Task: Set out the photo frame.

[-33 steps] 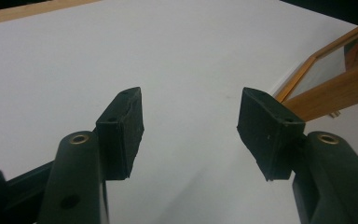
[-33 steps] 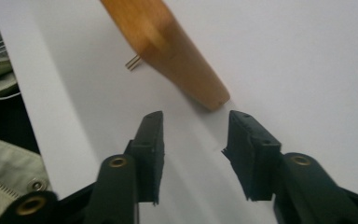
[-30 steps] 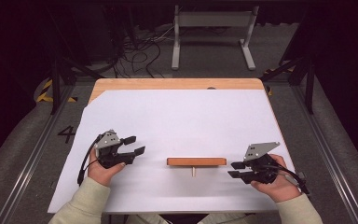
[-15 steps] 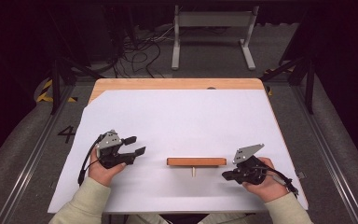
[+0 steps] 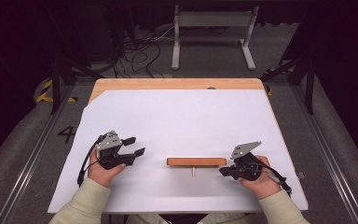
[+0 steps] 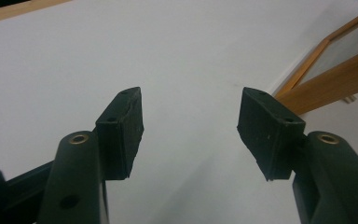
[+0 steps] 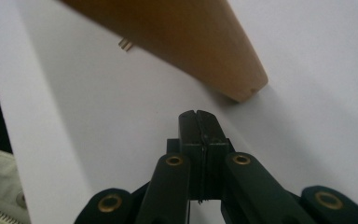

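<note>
A flat wooden picture frame [image 5: 196,161] stands on edge near the front of the white sheet, a small peg [image 5: 193,172] poking out on the near side. My left gripper [image 5: 137,145] rests left of it, jaws open with nothing between them. In the left gripper view the left gripper [image 6: 191,112] points across the sheet and the frame [image 6: 335,77] lies off to the right. My right gripper [image 5: 222,171] sits just off the frame's right end, shut and empty. In the right gripper view the right gripper [image 7: 196,114] is a short gap from the frame's rounded corner [image 7: 242,86].
A white sheet [image 5: 182,116] covers the wooden table [image 5: 177,84], whose far edge shows bare wood. Beyond the table, a grey metal stand [image 5: 212,21] and loose cables [image 5: 140,51] lie on the floor. A rail runs along each side of the table.
My right gripper has sunk and shifted left toward the frame's right end, and its jaws have come together. The left gripper and the frame have stayed put.
</note>
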{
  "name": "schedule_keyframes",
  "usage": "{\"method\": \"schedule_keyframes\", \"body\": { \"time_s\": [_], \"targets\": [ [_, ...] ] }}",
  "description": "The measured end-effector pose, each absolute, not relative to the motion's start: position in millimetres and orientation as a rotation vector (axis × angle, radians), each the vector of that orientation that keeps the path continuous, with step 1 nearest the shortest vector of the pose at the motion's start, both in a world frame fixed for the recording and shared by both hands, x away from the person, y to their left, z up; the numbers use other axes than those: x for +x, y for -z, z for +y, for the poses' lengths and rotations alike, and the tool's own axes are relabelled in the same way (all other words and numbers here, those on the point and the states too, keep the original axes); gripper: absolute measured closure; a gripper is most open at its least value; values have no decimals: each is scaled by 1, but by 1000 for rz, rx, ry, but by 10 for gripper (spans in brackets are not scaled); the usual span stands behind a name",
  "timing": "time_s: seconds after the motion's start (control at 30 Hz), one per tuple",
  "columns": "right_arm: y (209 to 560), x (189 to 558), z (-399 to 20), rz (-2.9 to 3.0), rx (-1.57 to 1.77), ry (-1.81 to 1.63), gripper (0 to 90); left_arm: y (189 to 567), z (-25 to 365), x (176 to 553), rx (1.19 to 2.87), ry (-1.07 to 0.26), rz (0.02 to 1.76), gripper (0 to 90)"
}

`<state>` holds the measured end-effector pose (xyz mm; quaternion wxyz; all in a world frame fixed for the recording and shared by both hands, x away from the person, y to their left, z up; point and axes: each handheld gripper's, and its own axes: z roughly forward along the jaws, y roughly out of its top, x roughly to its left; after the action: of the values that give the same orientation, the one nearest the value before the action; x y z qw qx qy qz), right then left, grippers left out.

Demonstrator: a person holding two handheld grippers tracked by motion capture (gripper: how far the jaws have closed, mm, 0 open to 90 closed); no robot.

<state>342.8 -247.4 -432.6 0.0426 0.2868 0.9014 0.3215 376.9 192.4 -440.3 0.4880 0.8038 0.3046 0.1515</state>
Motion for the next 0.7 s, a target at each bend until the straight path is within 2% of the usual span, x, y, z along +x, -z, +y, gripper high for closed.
{"method": "schedule_keyframes", "body": {
  "time_s": [0.7],
  "targets": [
    [432, 371, -234, 2590, 1042, -994, 900, 444, 203, 371, 1965, -408, 787, 412]
  ]
}}
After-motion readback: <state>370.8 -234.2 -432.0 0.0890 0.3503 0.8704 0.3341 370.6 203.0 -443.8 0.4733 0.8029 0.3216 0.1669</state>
